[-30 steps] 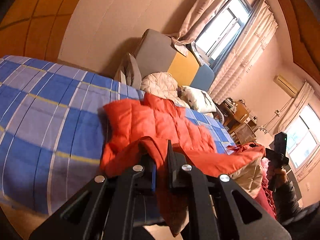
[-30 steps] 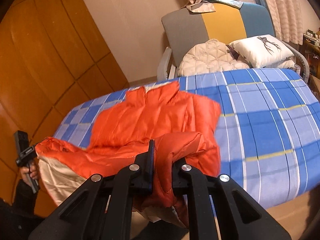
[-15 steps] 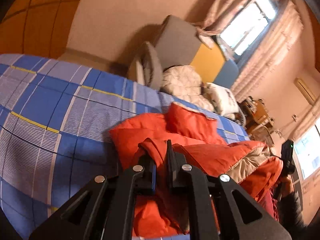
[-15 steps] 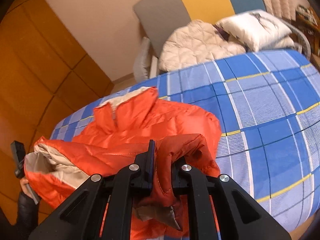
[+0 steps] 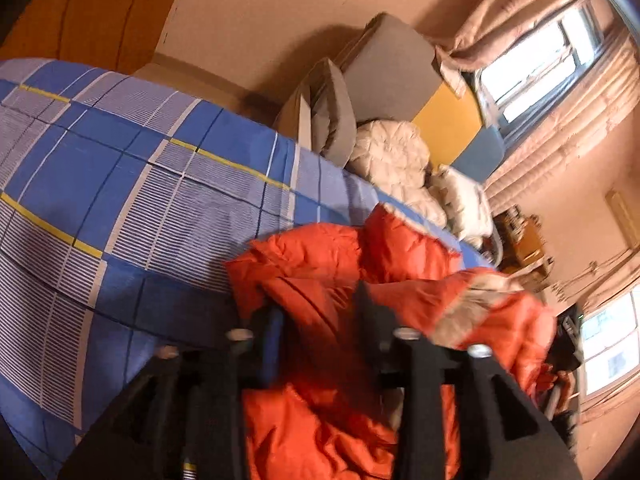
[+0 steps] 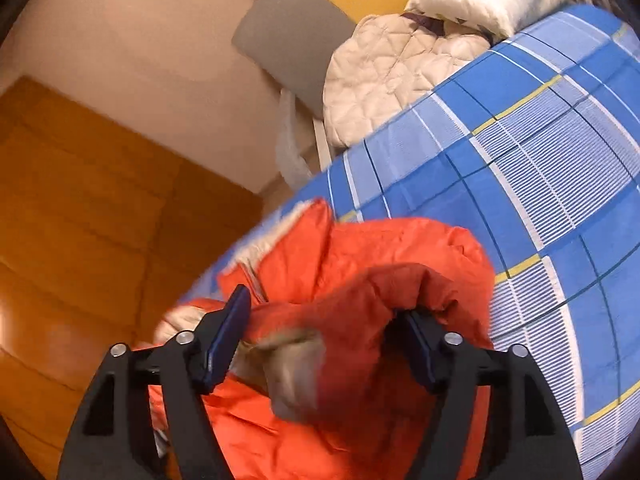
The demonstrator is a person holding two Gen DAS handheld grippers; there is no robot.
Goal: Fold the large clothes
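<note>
A: Looking along the left gripper [image 5: 318, 316], what has changed?

B: Half a second ago its fingers [image 5: 366, 308] were pinched tight on a fold of the orange jacket [image 5: 320, 264]. Now they stand spread, with the fabric loose between them. The jacket lies bunched at the near edge of the bed [image 5: 120, 184], its collar toward the far side and pale lining showing on the right.

A: And the right view?

B: The same. The right gripper [image 6: 324, 340] has gone from clamped to wide apart; a puffy roll of the jacket [image 6: 384, 264] sits in the gap, touching but not pinched. The jacket rests on the bed [image 6: 560, 184] edge, on the near left part of the checked cover.

A: Meaning?

B: I'd judge both hands have just let the lifted hem drop onto the jacket's upper part, completing one fold; smoothing or a further fold likely remains.
</note>
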